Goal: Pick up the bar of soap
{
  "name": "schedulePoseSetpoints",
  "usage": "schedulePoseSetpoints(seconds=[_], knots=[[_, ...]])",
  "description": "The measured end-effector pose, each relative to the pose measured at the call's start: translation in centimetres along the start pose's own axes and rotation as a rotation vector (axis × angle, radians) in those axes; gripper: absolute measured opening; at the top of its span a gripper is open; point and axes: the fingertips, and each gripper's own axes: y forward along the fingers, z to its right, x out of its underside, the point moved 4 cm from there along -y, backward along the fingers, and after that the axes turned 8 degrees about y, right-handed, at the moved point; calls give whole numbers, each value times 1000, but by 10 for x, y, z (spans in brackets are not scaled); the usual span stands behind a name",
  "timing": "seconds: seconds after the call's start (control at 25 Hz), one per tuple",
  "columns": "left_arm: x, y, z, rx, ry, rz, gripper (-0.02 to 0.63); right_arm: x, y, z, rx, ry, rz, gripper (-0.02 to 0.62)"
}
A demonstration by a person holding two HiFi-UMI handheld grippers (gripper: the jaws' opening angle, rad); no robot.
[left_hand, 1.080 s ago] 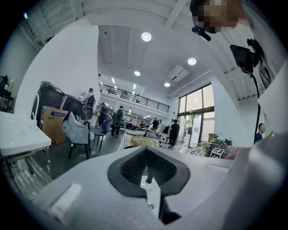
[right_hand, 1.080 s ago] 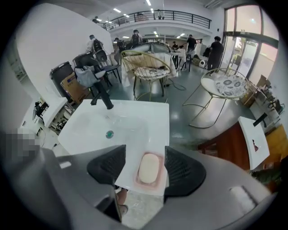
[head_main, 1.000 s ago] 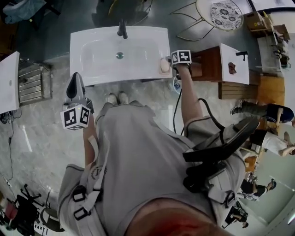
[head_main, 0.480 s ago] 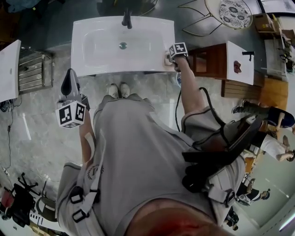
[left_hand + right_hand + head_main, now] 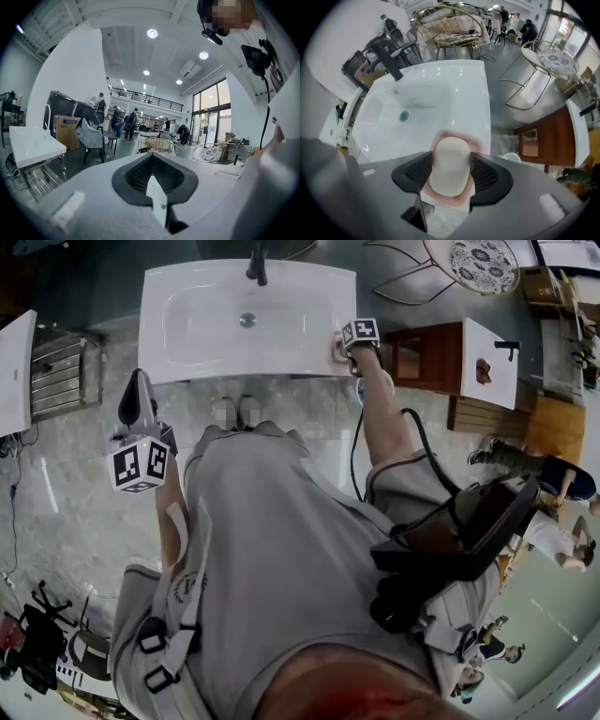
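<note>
The right claw [image 5: 451,169] has dropped onto the rim of the white sink [image 5: 187,357] and now covers most of the bar of soap [image 5: 450,152], which lay in plain sight beside it a second ago. At 10 o'clock in the head view, the left claw [image 5: 140,381] is held level, closed on nothing, apart from the sink. At 4 o'clock from the drain [image 5: 247,321], the soap lies in a pink dish [image 5: 454,133]. The downward-pointing right claw grips it, pads against both sides.
</note>
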Motion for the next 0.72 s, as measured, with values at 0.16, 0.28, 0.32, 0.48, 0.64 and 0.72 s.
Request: schedulePoseSetpoints(seconds=[0.16,0.28,0.32,0.48,0.64,0.72], knots=[[3,7,8,15,-5,3,-5,-2,4,-3,-62,25,42,250],[3,12,13,33,-11,12,-5,-1,4,-3,-78,6,64,249],[2,14,14,36,-13,15,-5,-1,4,-4,-83,-5,66,249],[-2,16,12,32,-17,25,-5,-2,-1,-1,-175,-3,67,204],[-5,18,9,23,-17,27,-5,-2,-14,10,-212,20,93,98],[-4,18,10,25,-19,25,-5,5,-15,4,-150,-120,59,173]])
